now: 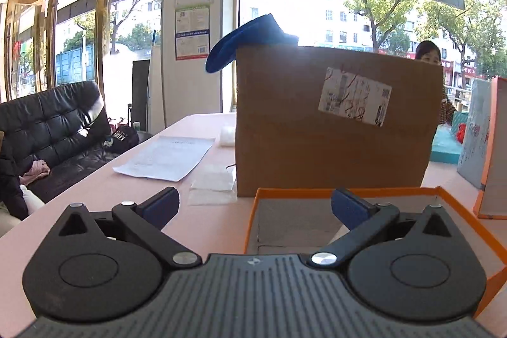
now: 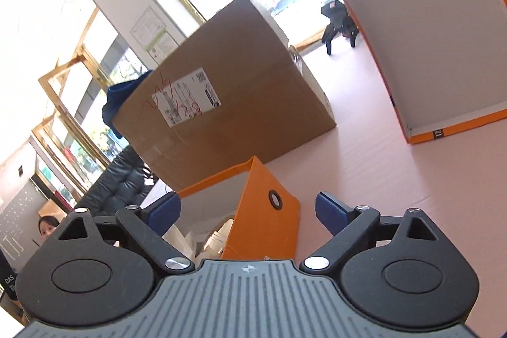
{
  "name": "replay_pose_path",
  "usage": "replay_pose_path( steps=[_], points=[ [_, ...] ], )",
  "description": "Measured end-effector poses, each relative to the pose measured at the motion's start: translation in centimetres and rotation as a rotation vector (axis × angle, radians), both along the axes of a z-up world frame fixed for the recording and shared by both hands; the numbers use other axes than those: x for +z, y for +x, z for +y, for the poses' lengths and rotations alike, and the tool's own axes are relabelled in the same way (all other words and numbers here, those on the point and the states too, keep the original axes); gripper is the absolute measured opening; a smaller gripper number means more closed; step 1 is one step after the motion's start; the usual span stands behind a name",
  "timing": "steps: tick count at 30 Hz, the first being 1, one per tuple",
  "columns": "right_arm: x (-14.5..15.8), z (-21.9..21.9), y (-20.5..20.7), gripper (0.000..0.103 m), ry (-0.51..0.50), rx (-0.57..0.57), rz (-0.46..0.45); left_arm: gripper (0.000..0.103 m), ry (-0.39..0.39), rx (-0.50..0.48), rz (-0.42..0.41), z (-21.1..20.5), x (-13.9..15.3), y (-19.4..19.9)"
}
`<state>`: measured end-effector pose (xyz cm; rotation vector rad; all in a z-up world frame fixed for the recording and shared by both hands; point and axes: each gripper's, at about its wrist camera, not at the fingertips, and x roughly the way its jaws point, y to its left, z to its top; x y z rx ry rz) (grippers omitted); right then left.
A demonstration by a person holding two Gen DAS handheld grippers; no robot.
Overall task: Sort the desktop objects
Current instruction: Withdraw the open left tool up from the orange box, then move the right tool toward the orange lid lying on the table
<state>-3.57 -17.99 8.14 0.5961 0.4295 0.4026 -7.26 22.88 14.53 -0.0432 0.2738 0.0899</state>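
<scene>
From the left wrist we see our left gripper (image 1: 255,208) spread wide, holding nothing, its blue pads apart. It hangs over the near left corner of an open orange box (image 1: 469,213): the left pad is above the pink desk (image 1: 95,198), the right pad above the box's grey inside. Just beyond the box stands a big carton (image 1: 332,122) with a label (image 1: 355,100) scribbled in red. A blue cloth (image 1: 240,40) hangs over the carton's top left corner. Left of the carton lie a paper sheet (image 1: 168,157) and, nearer, clear plastic bags (image 1: 212,182). At the far right stands an orange lid (image 1: 494,148) on edge, with a teal box (image 1: 446,144) behind it. A black sofa (image 1: 54,129) sits left of the desk, and a person (image 1: 427,53) shows behind the carton.

From the right wrist, a tilted view, we see our right gripper (image 2: 247,213) also spread wide and empty. It straddles the orange box's (image 2: 266,211) right wall, which has a black-ringed hole: the left pad is over the inside, the right pad over the desk (image 2: 380,173). Inside the box, near the gripper, lie pale items (image 2: 218,236) we cannot identify. The carton (image 2: 228,103) stands beyond, the blue cloth (image 2: 118,100) at its left edge. The orange lid (image 2: 421,27) rises at the far right, its white inside facing us.
</scene>
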Motion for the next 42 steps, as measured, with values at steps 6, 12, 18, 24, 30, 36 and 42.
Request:
replay_pose_path(
  steps=[6,12,18,24,30,36,42],
  points=[
    [0.6,-3.7,-2.9,0.103,0.058,-0.095,-0.08,0.103,-0.087,-0.27,0.035,-7.8,1.4,0.2],
    [-1.8,-9.1,-3.7,0.103,0.179,-0.16,0.012,0.103,-0.083,-0.503,0.085,-18.2,-0.7,1.1],
    [-3.1,-14.2,-4.4,0.103,0.119,-0.31,-0.008,0.103,-0.102,-0.639,0.174,-27.9,-4.3,2.5],
    [-4.0,-18.6,-2.2,0.103,0.015,-0.438,-0.022,0.103,-0.033,-0.675,0.375,-34.2,-11.6,4.8],
    [-3.8,-22.4,2.6,0.101,0.008,-0.525,-0.02,0.103,0.048,-0.644,0.445,-34.7,-13.8,5.7],
    [-3.0,-25.0,8.9,0.098,0.008,-0.502,-0.019,0.103,0.058,-0.63,0.436,-34.7,-14.0,6.0],
    [-3.5,-24.1,11.6,0.044,-0.047,-0.481,-0.031,0.103,0.077,-0.629,0.428,-34.5,-14.2,5.6]
  ],
)
